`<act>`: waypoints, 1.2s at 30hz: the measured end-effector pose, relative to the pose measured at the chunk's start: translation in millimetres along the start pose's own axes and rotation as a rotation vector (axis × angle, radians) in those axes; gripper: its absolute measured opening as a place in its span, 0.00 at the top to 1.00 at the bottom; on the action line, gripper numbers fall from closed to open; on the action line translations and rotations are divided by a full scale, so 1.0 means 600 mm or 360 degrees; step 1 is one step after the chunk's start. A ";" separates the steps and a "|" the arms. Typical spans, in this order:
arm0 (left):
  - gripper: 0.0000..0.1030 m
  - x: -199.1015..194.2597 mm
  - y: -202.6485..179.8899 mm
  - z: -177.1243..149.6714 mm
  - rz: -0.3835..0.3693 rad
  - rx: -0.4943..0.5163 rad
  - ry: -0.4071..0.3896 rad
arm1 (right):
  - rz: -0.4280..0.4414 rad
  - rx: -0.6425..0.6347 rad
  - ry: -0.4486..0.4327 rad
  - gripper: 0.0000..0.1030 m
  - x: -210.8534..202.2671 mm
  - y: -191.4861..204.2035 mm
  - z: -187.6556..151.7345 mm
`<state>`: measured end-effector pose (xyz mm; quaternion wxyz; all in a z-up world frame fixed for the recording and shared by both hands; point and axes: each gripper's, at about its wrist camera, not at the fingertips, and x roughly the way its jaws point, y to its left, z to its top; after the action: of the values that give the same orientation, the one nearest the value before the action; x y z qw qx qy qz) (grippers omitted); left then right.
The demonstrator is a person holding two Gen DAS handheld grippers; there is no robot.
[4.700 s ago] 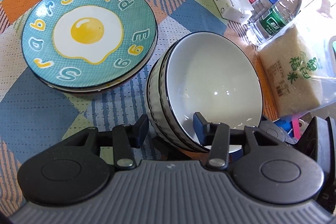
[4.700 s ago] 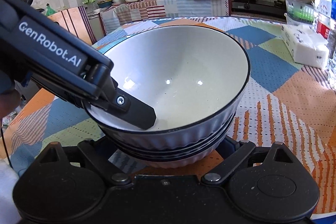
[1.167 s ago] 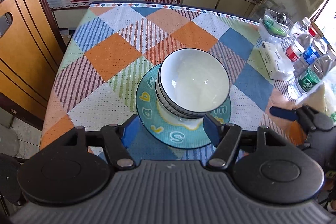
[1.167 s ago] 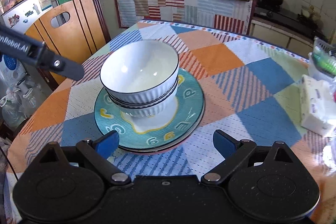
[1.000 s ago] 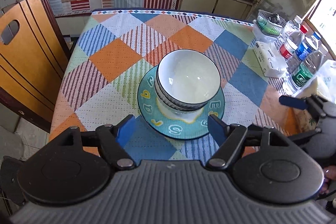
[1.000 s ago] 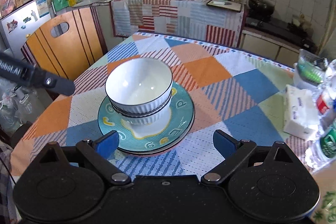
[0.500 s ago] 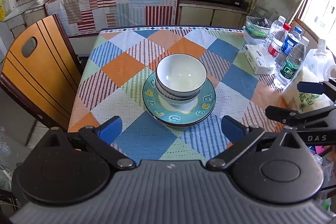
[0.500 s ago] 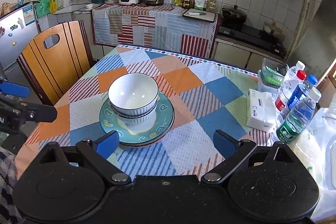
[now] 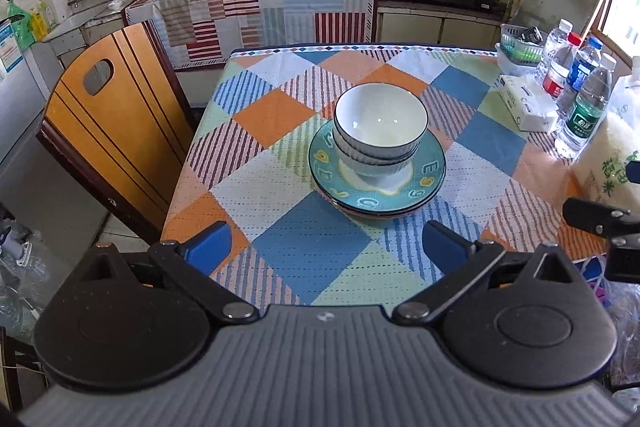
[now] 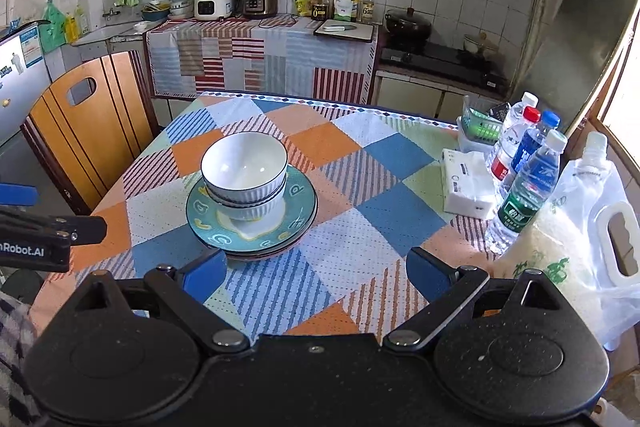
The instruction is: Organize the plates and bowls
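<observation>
bowls (image 9: 380, 131) sit nested, upright, on the teal plates (image 9: 424, 183) stacked in the middle of the checked tablecloth (image 9: 320, 251), ahead of both tools and well apart from them. the left gripper (image 9: 326, 247) hangs above the near table edge, jaws wide apart, holding nothing. the right gripper (image 10: 316, 273) is likewise spread and empty. water bottles (image 10: 528, 179), a tissue pack (image 10: 466, 183) and a rice bag (image 10: 560, 259) stand ahead to its right.
</observation>
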<state>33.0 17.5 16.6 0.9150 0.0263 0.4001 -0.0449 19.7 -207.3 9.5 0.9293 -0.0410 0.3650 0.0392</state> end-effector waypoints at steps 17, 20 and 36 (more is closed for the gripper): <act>0.00 0.004 0.002 -0.023 0.0077 -0.0027 -0.0043 | -0.0040 0.0111 -0.0017 0.04 0.000 0.008 -0.033; 0.00 0.012 0.002 -0.024 0.0062 -0.0034 0.0007 | -0.0095 0.0119 -0.0017 0.04 0.004 0.010 -0.036; 0.00 0.015 -0.001 -0.031 0.0088 -0.0018 -0.0018 | -0.0094 0.0147 0.0010 0.04 0.013 0.010 -0.041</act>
<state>25.5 17.7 -2.4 0.9183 0.0320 0.3943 -0.0176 8.2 -203.9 -14.0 0.9298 -0.0089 0.3679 -0.0051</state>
